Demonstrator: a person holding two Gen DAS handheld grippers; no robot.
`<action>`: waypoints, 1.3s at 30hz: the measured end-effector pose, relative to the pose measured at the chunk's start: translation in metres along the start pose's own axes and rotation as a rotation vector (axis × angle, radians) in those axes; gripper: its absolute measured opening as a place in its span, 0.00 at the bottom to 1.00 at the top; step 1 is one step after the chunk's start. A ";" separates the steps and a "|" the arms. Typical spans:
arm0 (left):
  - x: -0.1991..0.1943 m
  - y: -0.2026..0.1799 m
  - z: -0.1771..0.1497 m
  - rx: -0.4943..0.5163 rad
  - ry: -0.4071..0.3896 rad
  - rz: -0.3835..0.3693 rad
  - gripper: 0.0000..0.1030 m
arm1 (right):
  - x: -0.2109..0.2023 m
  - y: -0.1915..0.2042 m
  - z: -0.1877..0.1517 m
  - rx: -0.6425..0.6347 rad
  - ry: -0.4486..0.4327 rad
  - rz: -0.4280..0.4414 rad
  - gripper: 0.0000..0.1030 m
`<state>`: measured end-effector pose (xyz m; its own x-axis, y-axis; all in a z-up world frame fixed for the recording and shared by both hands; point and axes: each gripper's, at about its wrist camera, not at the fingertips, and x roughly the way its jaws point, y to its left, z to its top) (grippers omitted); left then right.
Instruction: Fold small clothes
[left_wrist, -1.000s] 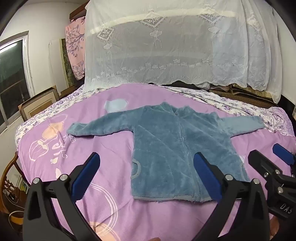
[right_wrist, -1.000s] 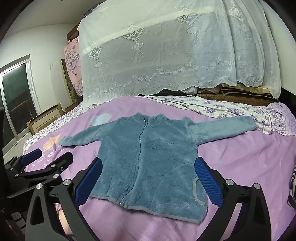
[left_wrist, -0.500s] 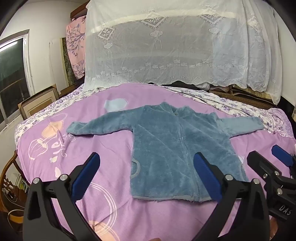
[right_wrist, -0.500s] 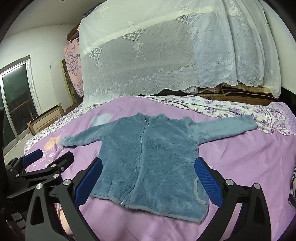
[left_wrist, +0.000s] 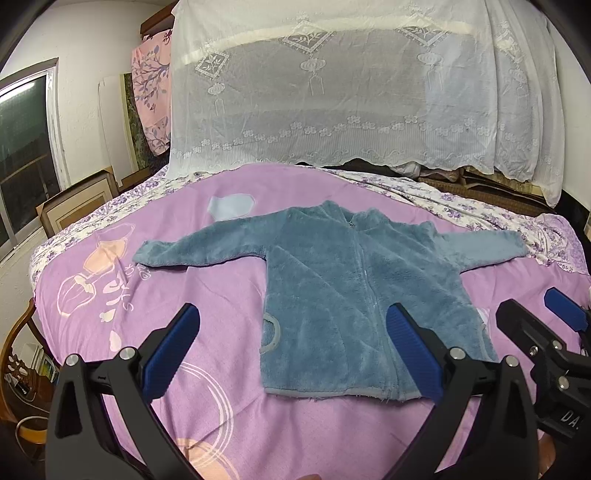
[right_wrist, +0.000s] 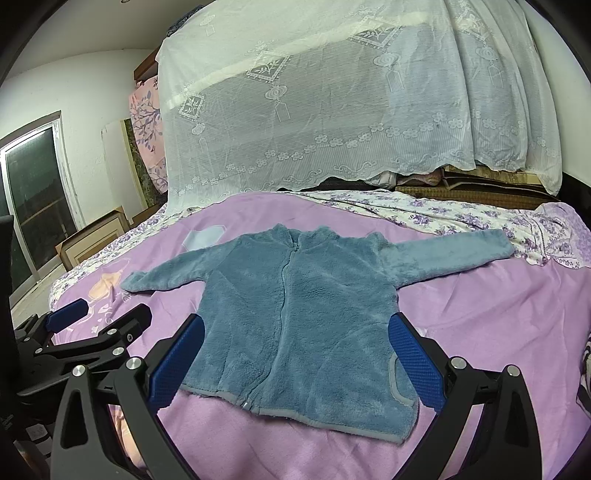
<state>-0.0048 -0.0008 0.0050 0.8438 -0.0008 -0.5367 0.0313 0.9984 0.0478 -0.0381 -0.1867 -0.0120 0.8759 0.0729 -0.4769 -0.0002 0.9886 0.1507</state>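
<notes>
A small blue fleece zip jacket lies flat, front up, on a purple blanket, both sleeves spread out to the sides. It also shows in the right wrist view. My left gripper is open and empty, held above the blanket just before the jacket's hem, towards its left half. My right gripper is open and empty above the hem. The right gripper also shows at the right edge of the left wrist view, and the left gripper at the left of the right wrist view.
A white lace net hangs over stacked bedding behind the bed. A floral sheet lies along the far right edge. A window, framed boards and a wooden chair stand left of the bed.
Both grippers have drifted very slightly; the jacket has not moved and both grippers stay open.
</notes>
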 end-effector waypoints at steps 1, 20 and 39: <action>-0.001 0.000 0.000 0.000 0.001 -0.001 0.96 | 0.000 0.000 0.000 0.000 0.000 0.000 0.97; 0.007 0.004 -0.007 -0.002 0.010 0.001 0.96 | -0.003 0.000 -0.001 0.002 0.000 0.003 0.97; 0.009 0.005 -0.010 0.000 0.014 0.001 0.96 | -0.001 0.001 -0.001 0.005 -0.001 0.004 0.97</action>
<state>-0.0024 0.0048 -0.0076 0.8360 0.0010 -0.5487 0.0307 0.9983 0.0486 -0.0396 -0.1857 -0.0118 0.8763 0.0763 -0.4757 -0.0011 0.9877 0.1564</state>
